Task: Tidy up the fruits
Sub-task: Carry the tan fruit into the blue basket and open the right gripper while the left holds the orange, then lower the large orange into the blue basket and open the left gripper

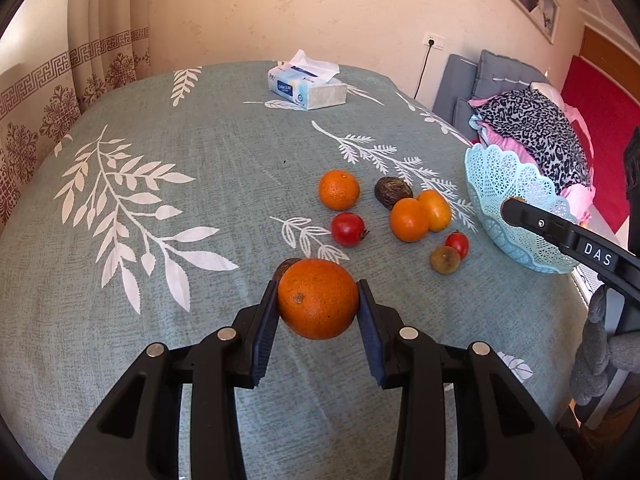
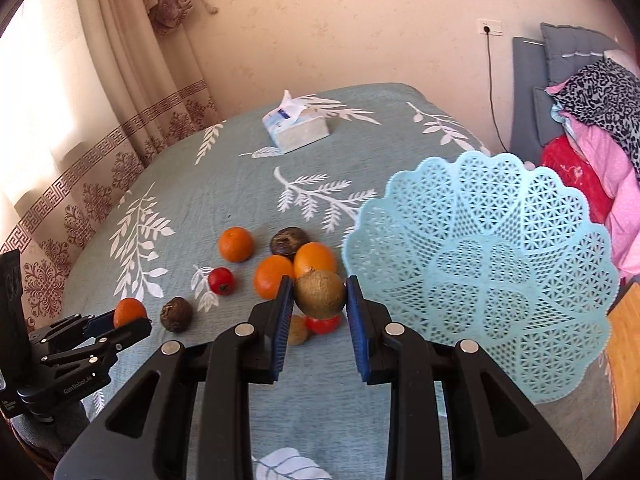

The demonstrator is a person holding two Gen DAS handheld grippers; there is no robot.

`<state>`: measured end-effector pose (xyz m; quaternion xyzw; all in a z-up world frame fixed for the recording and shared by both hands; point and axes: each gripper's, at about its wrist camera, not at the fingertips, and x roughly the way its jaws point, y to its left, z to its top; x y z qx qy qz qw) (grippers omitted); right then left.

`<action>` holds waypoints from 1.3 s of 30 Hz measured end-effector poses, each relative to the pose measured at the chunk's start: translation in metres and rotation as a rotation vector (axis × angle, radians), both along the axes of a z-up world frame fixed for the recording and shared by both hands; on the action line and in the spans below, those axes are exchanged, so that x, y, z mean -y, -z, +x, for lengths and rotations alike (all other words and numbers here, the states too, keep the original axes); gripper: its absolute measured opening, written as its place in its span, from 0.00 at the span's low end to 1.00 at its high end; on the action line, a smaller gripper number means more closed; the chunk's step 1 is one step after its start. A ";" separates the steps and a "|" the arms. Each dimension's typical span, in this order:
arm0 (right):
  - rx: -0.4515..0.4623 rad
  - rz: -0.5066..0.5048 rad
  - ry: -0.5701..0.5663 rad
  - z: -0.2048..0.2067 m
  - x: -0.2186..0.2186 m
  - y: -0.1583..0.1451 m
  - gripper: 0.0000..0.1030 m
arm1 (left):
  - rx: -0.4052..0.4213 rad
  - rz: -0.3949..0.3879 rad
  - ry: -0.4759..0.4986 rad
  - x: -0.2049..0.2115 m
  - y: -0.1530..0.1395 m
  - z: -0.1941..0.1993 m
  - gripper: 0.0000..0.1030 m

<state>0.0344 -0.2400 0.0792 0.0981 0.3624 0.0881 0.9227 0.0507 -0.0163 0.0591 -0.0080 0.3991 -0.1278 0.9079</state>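
Note:
My left gripper (image 1: 318, 292) is shut on a large orange (image 1: 318, 298), held above the tablecloth. A dark fruit (image 1: 286, 266) peeks out behind it. My right gripper (image 2: 320, 284) is shut on a brownish-green round fruit (image 2: 320, 294), lifted just left of the light blue lattice basket (image 2: 480, 260), which has nothing in it. On the cloth lie three oranges (image 1: 339, 189) (image 1: 409, 219) (image 1: 435, 210), a wrinkled dark fruit (image 1: 393, 192), a red fruit (image 1: 348, 229), a small red one (image 1: 458, 243) and a tan one (image 1: 445, 259). The right wrist view shows the left gripper (image 2: 124, 320) at far left.
A tissue box (image 1: 308, 88) stands at the far side of the grey-green leaf-print tablecloth (image 1: 180, 160). The basket sits at the table's right edge. Beyond it are a grey sofa with piled clothes (image 1: 532, 128). Curtains (image 2: 100, 100) hang behind on the left.

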 end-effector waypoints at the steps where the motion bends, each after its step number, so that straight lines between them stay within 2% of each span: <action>1: -0.001 -0.002 0.015 0.000 0.007 0.001 0.27 | 0.000 0.001 0.007 0.004 -0.001 0.001 0.37; 7: -0.011 0.003 0.085 -0.002 0.039 0.009 0.27 | 0.002 0.017 0.042 0.027 -0.005 0.005 0.37; 13: 0.010 -0.044 0.147 -0.006 0.056 0.009 0.28 | 0.004 0.028 0.074 0.048 -0.009 0.010 0.37; 19: 0.040 -0.029 0.202 -0.010 0.077 0.006 0.29 | -0.004 0.034 0.110 0.069 -0.011 0.017 0.37; 27: 0.077 -0.010 0.228 -0.018 0.088 0.005 0.29 | -0.021 0.027 0.186 0.107 -0.012 0.028 0.38; 34: 0.127 -0.020 0.263 -0.028 0.094 -0.004 0.29 | -0.005 0.010 0.275 0.148 -0.018 0.040 0.38; 37: 0.133 -0.012 0.278 -0.030 0.099 -0.004 0.42 | -0.023 0.004 0.312 0.165 -0.014 0.048 0.38; 39: 0.133 -0.008 0.281 -0.031 0.101 -0.003 0.42 | -0.044 -0.010 0.326 0.173 -0.011 0.055 0.38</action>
